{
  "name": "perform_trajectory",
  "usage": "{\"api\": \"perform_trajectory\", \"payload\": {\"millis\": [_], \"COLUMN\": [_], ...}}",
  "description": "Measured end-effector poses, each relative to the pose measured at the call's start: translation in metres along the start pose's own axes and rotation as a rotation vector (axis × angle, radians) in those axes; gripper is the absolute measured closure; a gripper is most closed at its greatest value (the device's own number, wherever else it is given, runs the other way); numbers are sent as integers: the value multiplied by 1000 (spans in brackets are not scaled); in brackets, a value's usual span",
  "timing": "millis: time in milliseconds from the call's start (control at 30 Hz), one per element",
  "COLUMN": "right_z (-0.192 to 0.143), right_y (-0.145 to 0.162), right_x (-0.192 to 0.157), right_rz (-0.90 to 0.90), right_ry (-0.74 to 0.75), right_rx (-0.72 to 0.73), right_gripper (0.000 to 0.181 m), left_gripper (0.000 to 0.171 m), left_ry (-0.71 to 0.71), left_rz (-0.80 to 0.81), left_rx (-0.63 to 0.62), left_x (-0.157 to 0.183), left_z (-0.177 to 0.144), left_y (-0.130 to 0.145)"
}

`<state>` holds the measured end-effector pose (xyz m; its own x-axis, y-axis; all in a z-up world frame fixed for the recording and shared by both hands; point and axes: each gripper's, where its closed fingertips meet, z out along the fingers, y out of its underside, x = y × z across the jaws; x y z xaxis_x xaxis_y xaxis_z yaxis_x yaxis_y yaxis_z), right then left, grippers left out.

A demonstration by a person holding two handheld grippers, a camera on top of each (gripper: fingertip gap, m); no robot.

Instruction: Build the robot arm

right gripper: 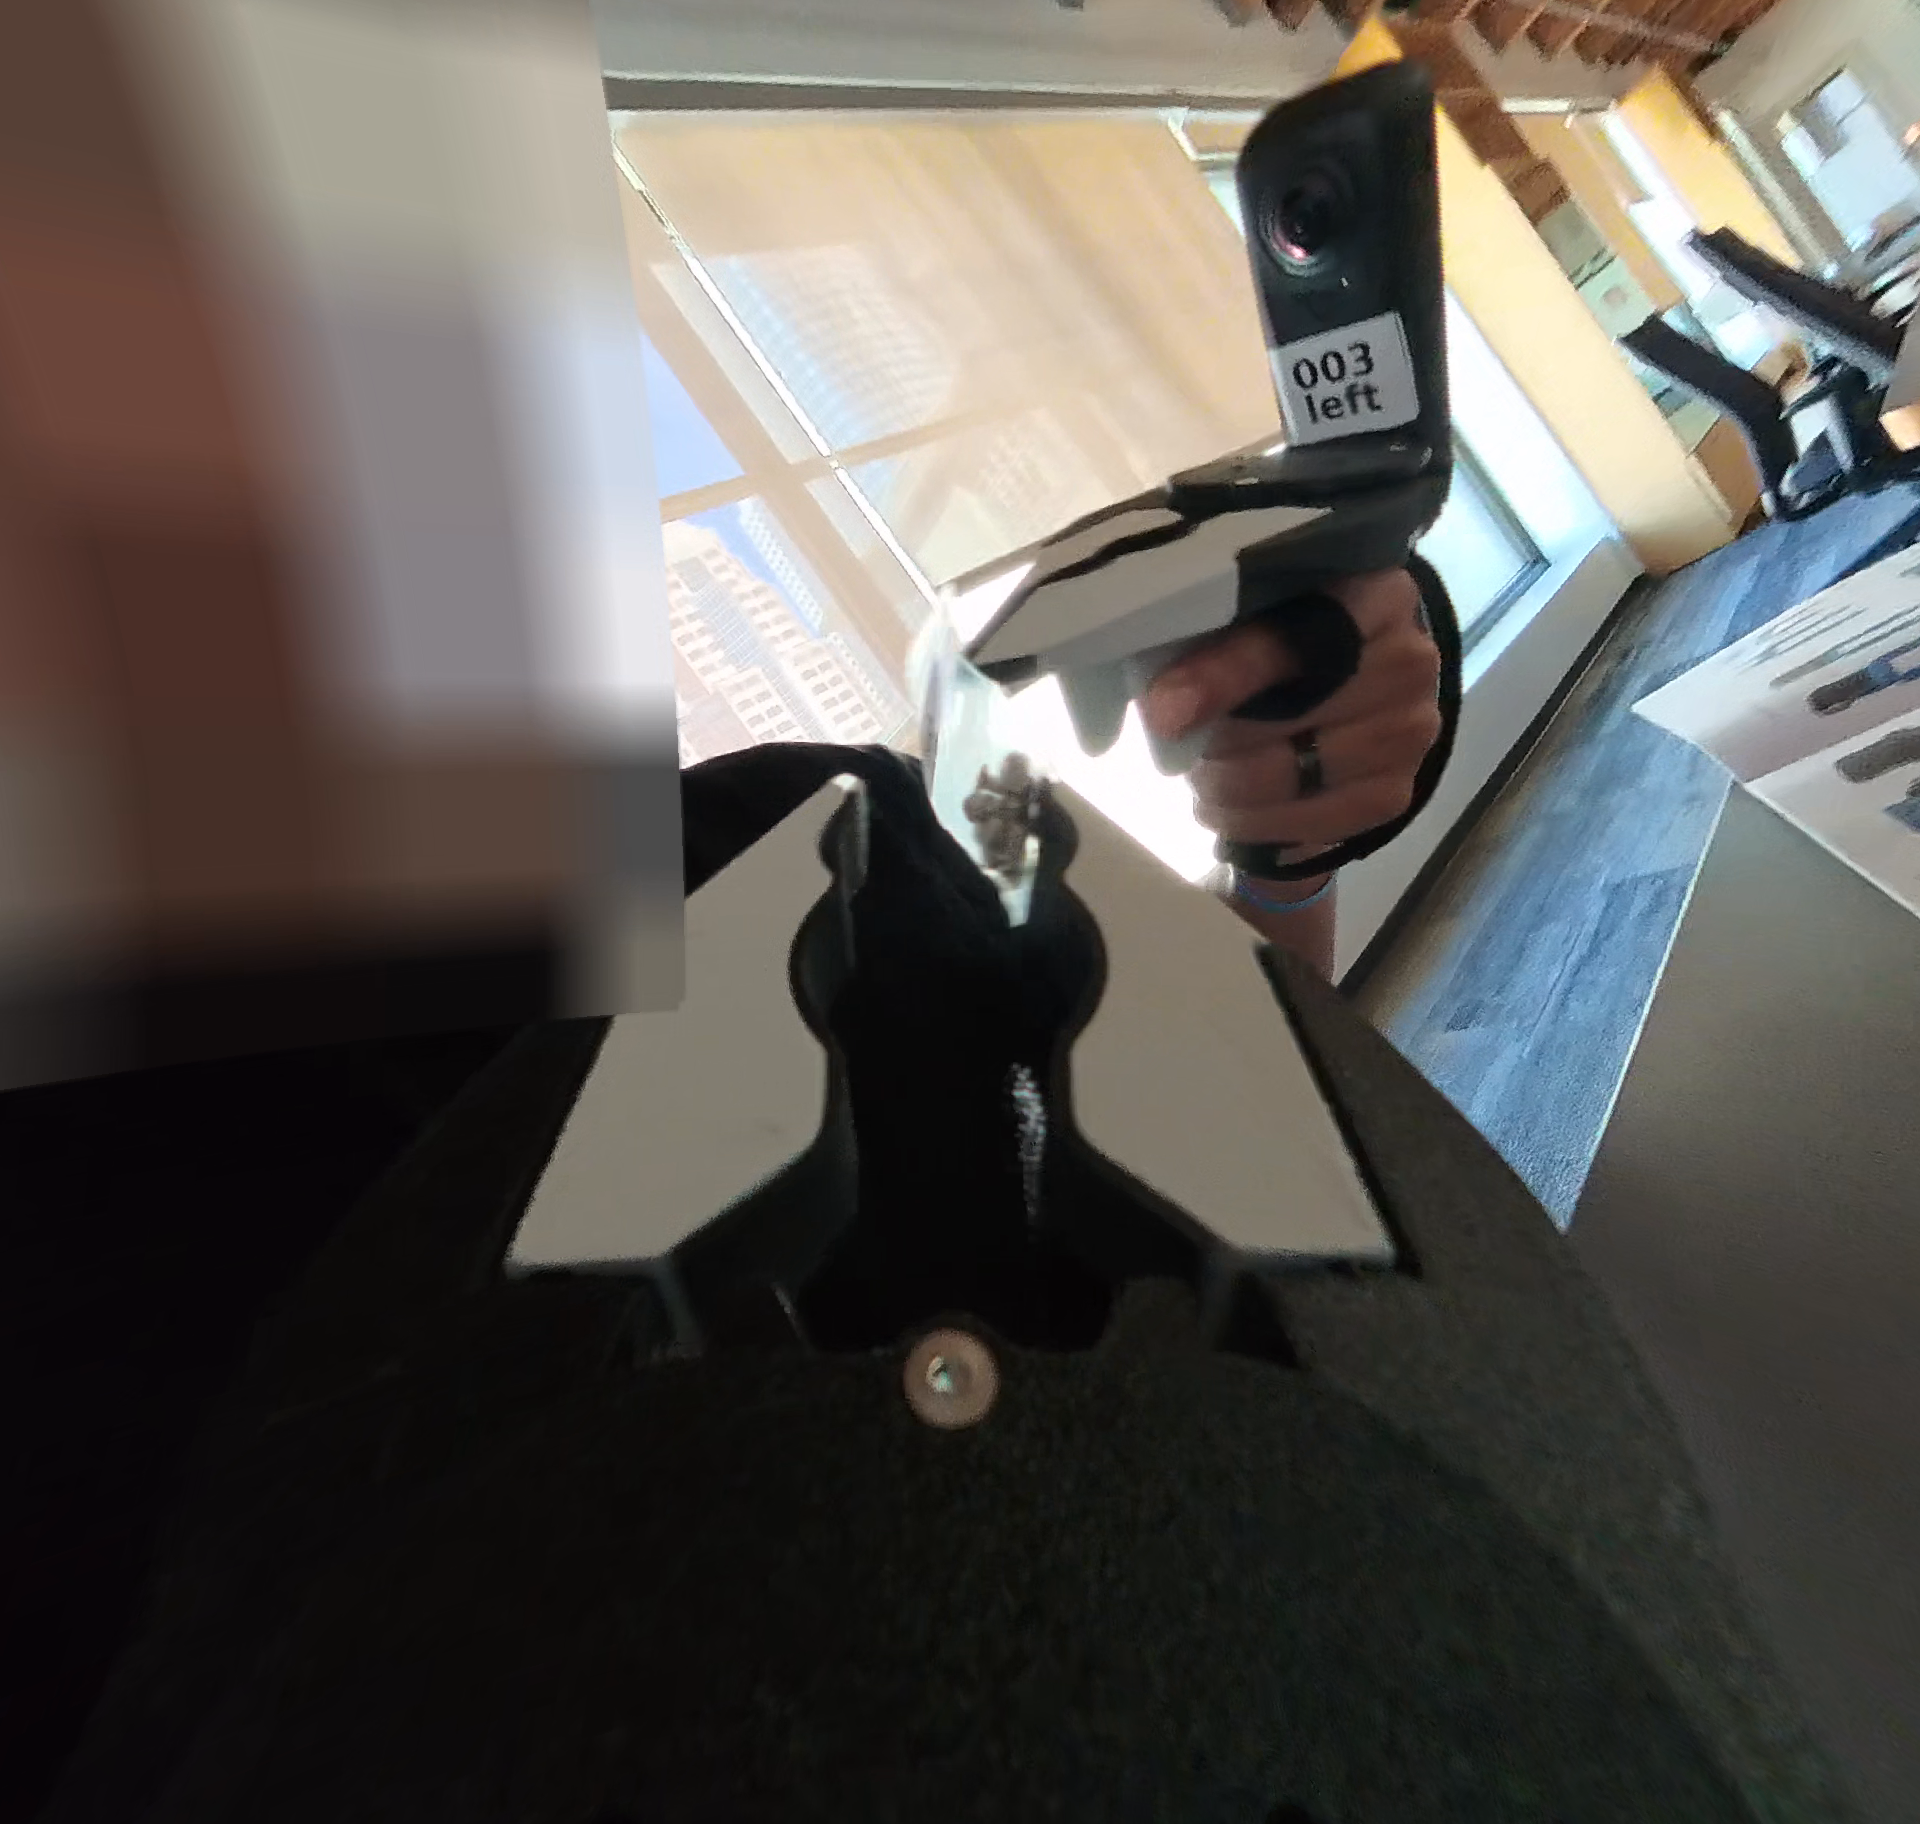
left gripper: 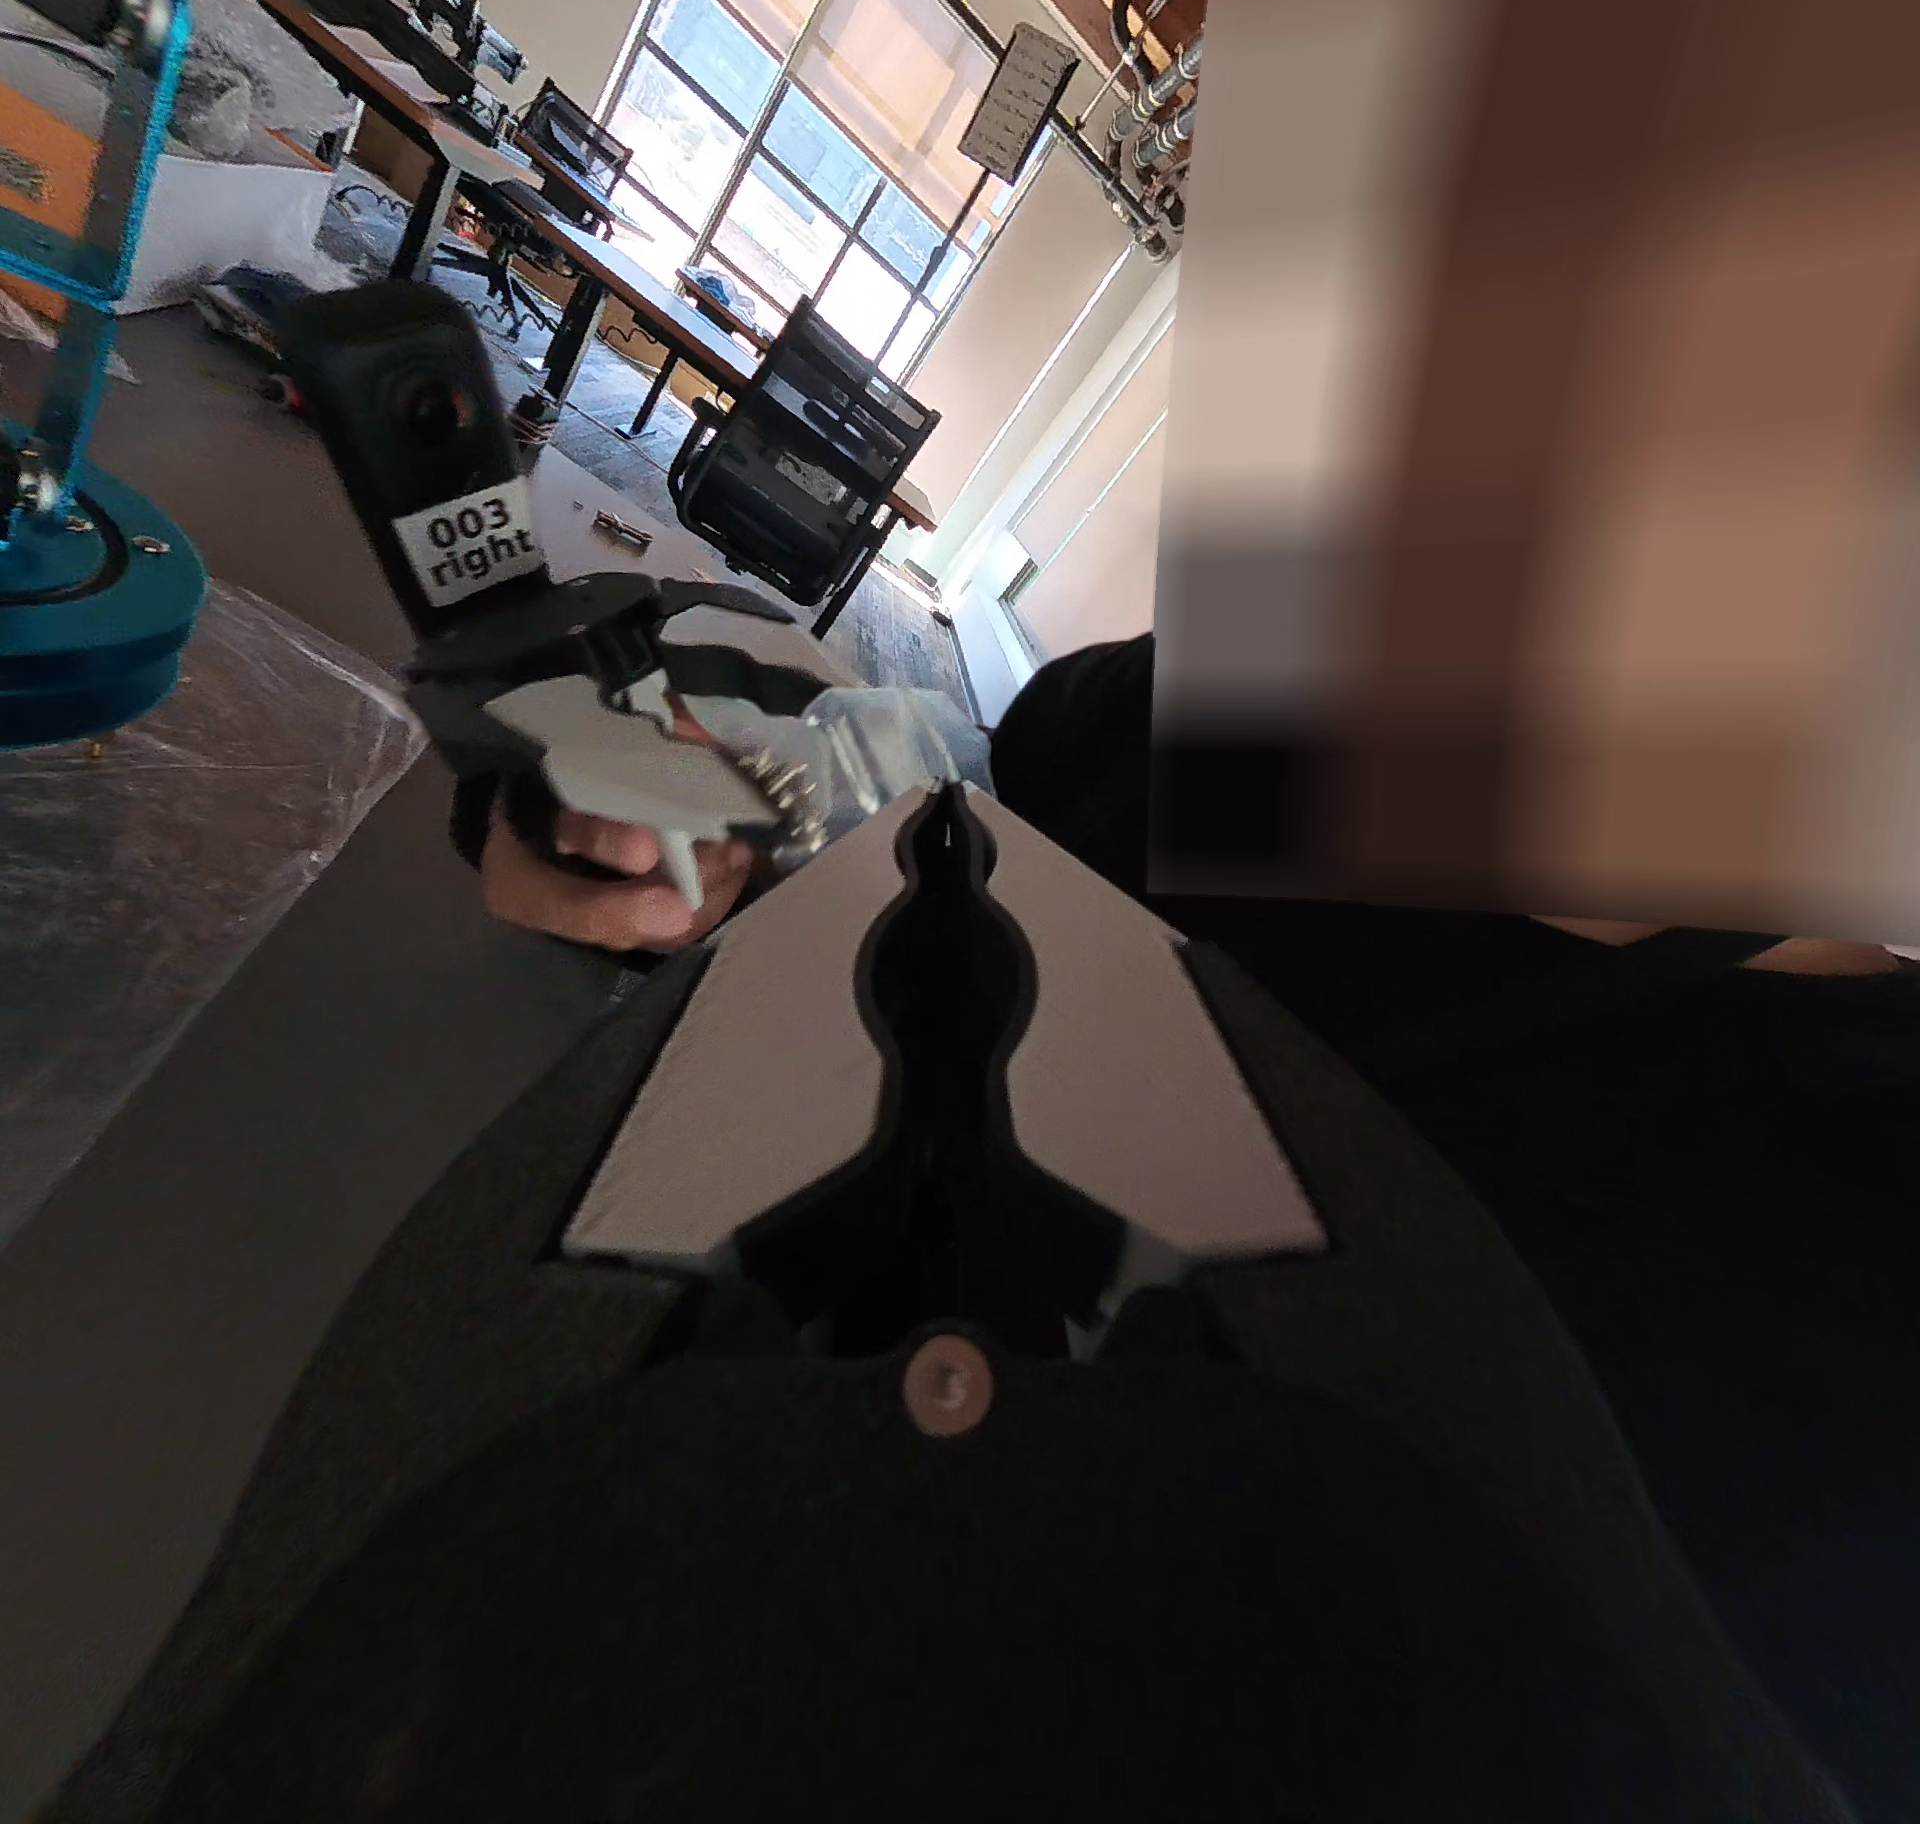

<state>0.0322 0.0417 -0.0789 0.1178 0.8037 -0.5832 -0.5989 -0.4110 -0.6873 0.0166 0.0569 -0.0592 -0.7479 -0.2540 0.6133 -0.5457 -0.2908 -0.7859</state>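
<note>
Both grippers are raised off the table (left gripper: 260, 995) and pointed toward each other, with one small clear plastic bag (left gripper: 862, 746) of dark screws stretched between them. The left gripper (left gripper: 948, 792) has its fingers drawn together to a narrow tip on one edge of the bag; seen from the right wrist view, the same fingers (right gripper: 997, 631) pinch the bag's upper edge (right gripper: 961, 725). The right gripper (right gripper: 951, 829) also shows fingers nearly together, with the bag's lower edge caught against the right-hand finger; its grip looks firm but part of the contact is hidden. Holding opposite edges appears to keep the bag taut and the screws (right gripper: 1003, 808) pooled in one cluster; their number cannot be counted. Count: two grippers, two hands, one bag. A blue stand (left gripper: 83, 590) rests on a plastic sheet (left gripper: 187, 787) on the table, well apart. One black chair (left gripper: 800, 455) stands beyond.
</note>
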Motion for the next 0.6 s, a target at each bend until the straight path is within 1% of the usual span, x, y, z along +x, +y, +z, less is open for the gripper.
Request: {"api": "perform_trajectory", "payload": {"millis": [33, 100, 133, 267, 367, 433, 600], "right_z": [-5, -15, -19, -30, -36, -43, -70], "right_y": [-1, -2, -2, 0, 0, -3, -8], "right_x": [-4, -7, -8, -11, -14, -10, 6], "right_rz": [-11, -36, -58, -93, -106, -111, -126], "right_ry": [0, 34, 54, 120, 143, 194, 363], "right_rx": [4, 15, 20, 11, 12, 15, -7], "right_gripper": [159, 167, 174, 178, 178, 178, 179], "left_gripper": [171, 171, 171, 171, 171, 171, 171], "left_ry": [-8, -19, -19, -30, -28, -39, -148], "left_rz": [-2, -11, -20, -23, -27, -30, -16], "left_rx": [4, 8, 9, 6, -8, -7, -13], "left_x": [-4, -11, -13, -21, -26, -31, -62], "left_z": [1, 3, 6, 15, 21, 23, 29], "left_y": [0, 1, 1, -1, 0, -1, -1]}}
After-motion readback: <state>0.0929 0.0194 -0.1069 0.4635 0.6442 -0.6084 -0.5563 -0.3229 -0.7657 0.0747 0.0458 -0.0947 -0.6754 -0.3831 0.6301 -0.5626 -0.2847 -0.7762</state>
